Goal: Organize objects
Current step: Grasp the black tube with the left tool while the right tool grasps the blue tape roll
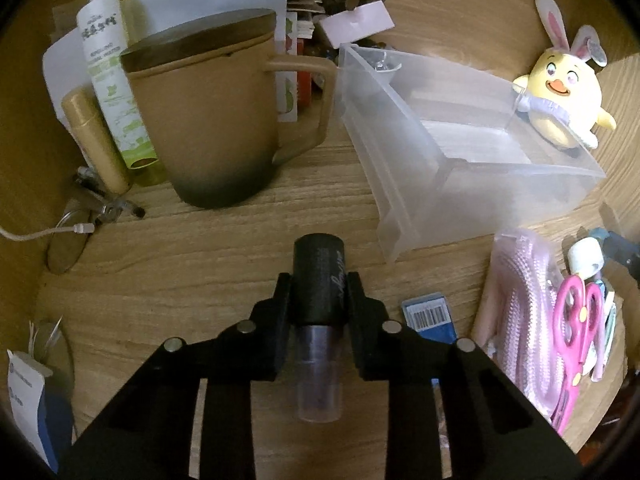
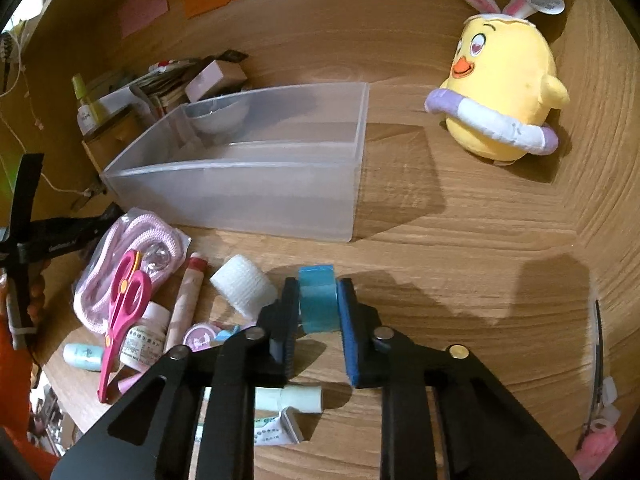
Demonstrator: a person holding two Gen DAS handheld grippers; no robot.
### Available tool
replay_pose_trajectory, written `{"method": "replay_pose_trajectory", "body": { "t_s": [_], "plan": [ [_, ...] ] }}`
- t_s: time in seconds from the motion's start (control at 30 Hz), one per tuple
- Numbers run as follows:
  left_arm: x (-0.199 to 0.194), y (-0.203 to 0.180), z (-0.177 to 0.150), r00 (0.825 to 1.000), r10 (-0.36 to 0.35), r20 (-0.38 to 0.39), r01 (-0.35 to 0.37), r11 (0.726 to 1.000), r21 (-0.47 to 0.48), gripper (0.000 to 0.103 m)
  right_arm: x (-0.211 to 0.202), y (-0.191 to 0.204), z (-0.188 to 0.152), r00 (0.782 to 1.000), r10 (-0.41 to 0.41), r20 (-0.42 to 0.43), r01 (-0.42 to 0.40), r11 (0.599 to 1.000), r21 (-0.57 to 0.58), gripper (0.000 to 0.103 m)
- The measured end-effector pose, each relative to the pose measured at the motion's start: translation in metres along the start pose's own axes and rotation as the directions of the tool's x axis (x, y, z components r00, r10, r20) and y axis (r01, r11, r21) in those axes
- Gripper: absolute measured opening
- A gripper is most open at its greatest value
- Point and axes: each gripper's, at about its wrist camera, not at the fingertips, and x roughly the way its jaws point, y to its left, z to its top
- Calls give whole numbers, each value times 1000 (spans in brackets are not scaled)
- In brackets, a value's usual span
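Observation:
My left gripper (image 1: pixel 319 280) is shut on a black-capped tube with a clear purple end (image 1: pixel 319 280), held above the wooden desk, short of the clear plastic bin (image 1: pixel 404 184). My right gripper (image 2: pixel 318 288) is shut on a small blue block (image 2: pixel 317 298), held just in front of the same bin (image 2: pixel 240 200). The bin holds a small clear bowl (image 2: pixel 218 116) at its far end.
A brown lidded mug (image 1: pixel 204 120), a spray bottle (image 1: pixel 108 72) and a gold tube (image 1: pixel 94 136) stand left. A yellow chick plush (image 2: pixel 500 92) sits right of the bin. Pink scissors (image 2: pixel 122 312), pink rope in a bag (image 2: pixel 132 248), a white gauze roll (image 2: pixel 244 286) and small bottles lie at left.

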Motion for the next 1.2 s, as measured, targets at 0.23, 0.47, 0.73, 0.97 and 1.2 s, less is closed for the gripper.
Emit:
{"method": "replay_pose_trajectory", "body": {
  "t_s": [0.23, 0.47, 0.73, 0.97, 1.2],
  "plan": [
    [-23, 3, -3, 997, -17, 70, 19, 999, -34, 25, -10, -12, 7, 998, -41, 45, 40, 999, 26, 17],
    [-57, -7, 17, 981, -48, 186, 53, 998, -20, 25, -30, -14, 23, 990, -51, 131, 47, 998, 36, 17],
    [-75, -32, 54, 958, -127, 259, 127, 992, 18, 25, -55, 1, 57, 967, -54, 248, 61, 998, -19, 17],
    [-57, -47, 82, 962, -169, 214, 165, 986, 37, 25, -50, 15, 80, 961, -37, 274, 60, 995, -74, 16],
    [-25, -60, 98, 976, -166, 142, 159, 986, 57, 25, -12, 26, 86, 977, -26, 211, 51, 992, -113, 16]
  ]
}}
